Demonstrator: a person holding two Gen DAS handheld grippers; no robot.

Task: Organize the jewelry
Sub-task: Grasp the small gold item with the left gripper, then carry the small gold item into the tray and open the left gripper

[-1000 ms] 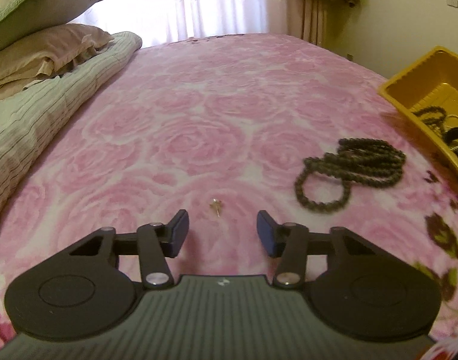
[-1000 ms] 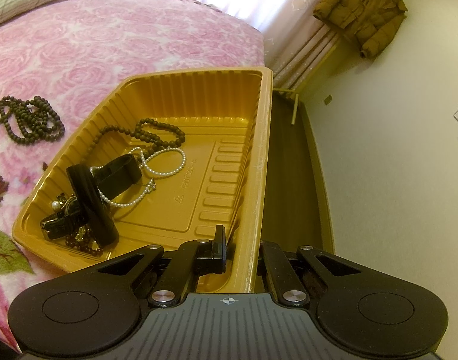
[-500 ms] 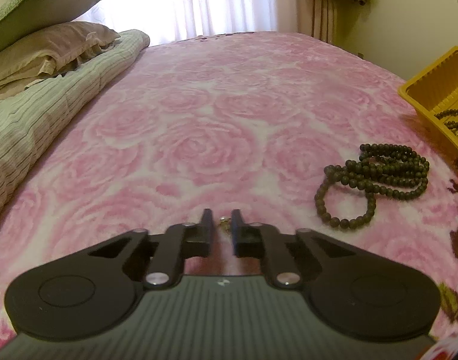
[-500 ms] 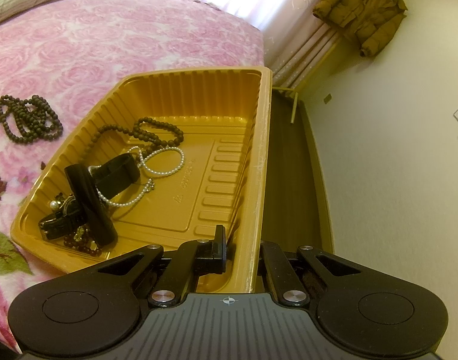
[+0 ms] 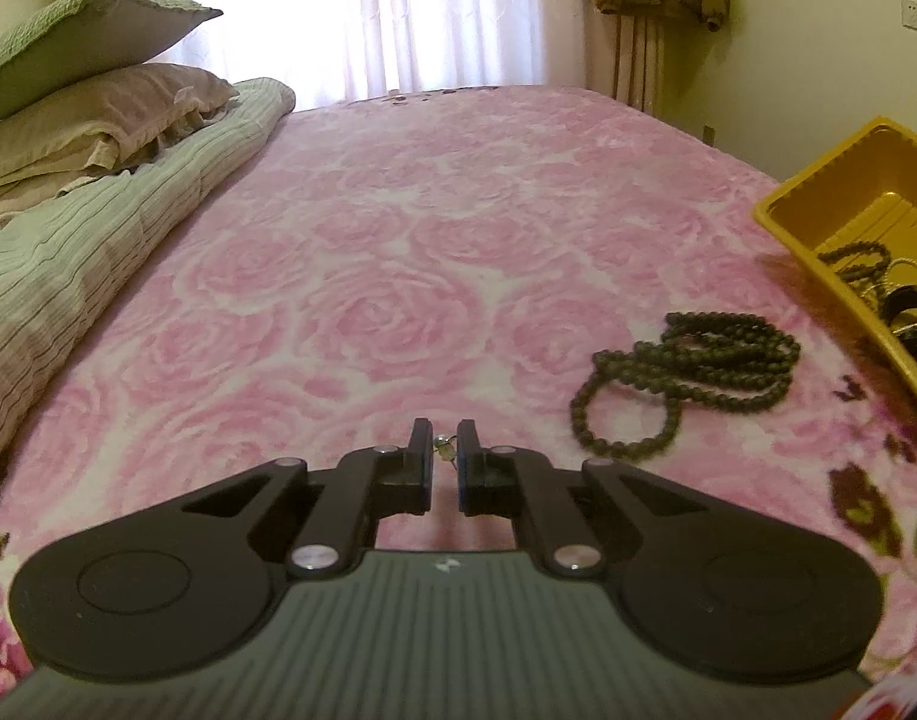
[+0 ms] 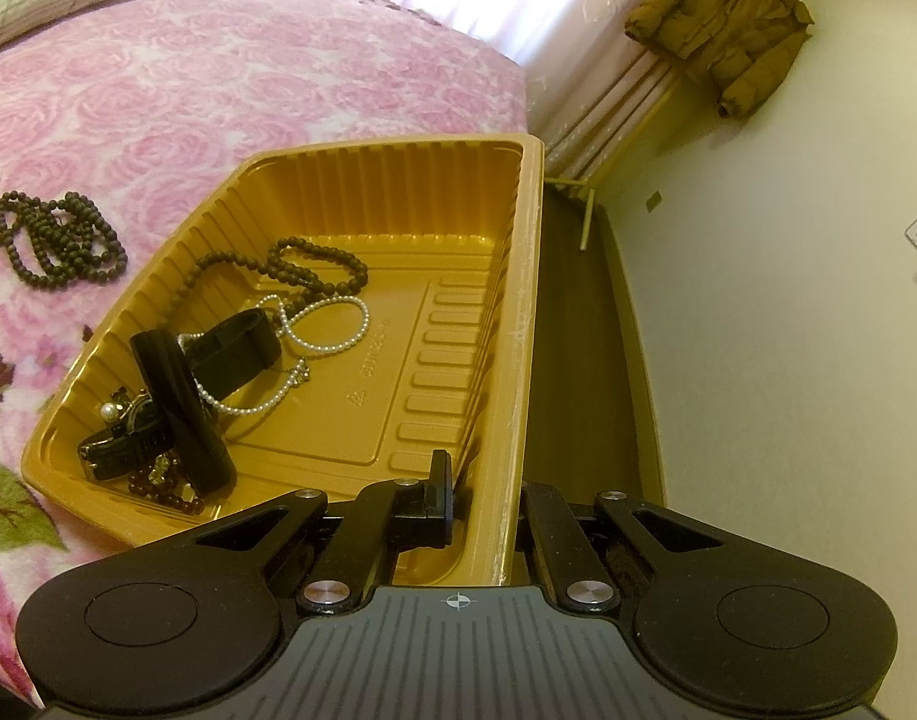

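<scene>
Jewelry split between a bed and a yellow tray, with one small piece pinched in the left hand-held gripper.

Small earring, metal and too tiny to make out further, sits clamped between the nearly closed pads of the left hand-held gripper, just above the pink rose bedspread. Ahead and to that gripper's right a dark bead necklace lies coiled on the bed, and farther right is the yellow tray. The right hand-held gripper is closed on the tray's near rim, one finger inside the wall and one outside. Ahead and to its left, inside the tray, lie a dark bead strand, a pearl necklace and black bands.
</scene>
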